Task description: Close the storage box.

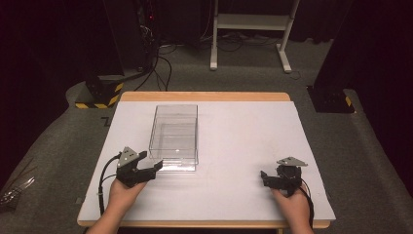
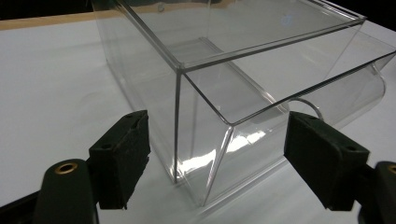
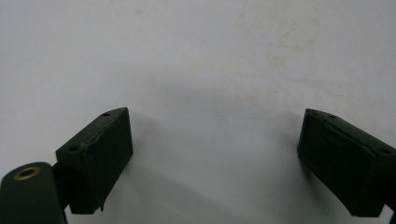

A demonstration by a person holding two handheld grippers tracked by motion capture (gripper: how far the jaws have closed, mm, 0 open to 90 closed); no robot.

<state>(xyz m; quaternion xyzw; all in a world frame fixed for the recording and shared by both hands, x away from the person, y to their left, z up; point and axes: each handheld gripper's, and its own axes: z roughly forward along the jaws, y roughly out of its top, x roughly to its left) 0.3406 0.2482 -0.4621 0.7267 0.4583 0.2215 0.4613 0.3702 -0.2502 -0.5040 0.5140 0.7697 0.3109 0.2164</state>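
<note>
Left tongs (image 1: pixel 155 166) released, jaws spread wide, set at the near corner of a clear plastic box (image 1: pixel 174 138), that corner standing between the jaws without touching either. Box (image 2: pixel 243 70) upright and open-topped on the white worktop (image 1: pixel 234 141), just ahead of the left tongs. Right tongs (image 1: pixel 265 178) likewise released, jaws apart over bare worktop (image 3: pixel 210 70), well away from the box.

The right gripper (image 3: pixel 212 163) has its two black jaws spread wide apart, with nothing between them. Below them lies the white table top (image 3: pixel 201 60), bare, with faint yellowish stains toward the upper right and soft shadows beside each jaw.
</note>
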